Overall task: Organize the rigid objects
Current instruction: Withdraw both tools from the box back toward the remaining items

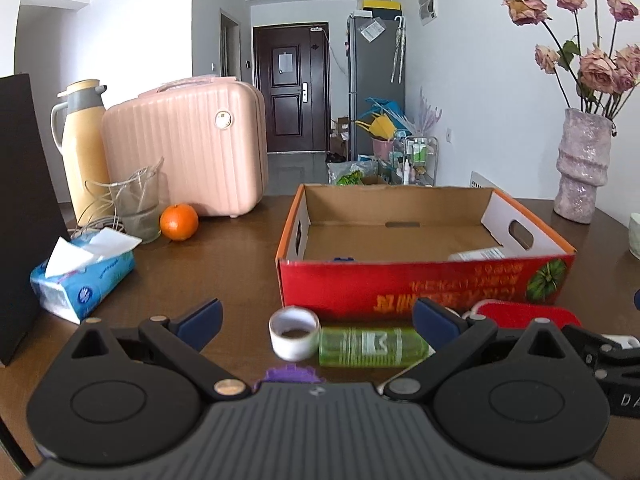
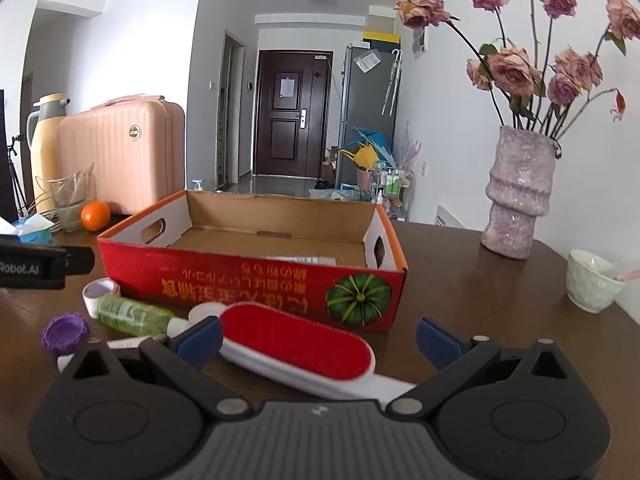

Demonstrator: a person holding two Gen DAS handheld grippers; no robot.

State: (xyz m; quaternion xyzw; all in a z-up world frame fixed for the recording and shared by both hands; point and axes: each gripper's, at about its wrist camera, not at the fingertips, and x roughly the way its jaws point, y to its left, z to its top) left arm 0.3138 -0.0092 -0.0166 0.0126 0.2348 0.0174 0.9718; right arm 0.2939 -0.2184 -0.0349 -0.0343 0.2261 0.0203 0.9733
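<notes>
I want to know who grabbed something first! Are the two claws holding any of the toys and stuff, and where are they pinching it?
Nothing is held. The left gripper and the right gripper are both open, above the green bottle and the red lint brush.

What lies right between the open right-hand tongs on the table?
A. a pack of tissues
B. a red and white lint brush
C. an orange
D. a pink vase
B. The right wrist view shows the red and white lint brush lying on the table between the spread right tongs, in front of the cardboard box.
</notes>
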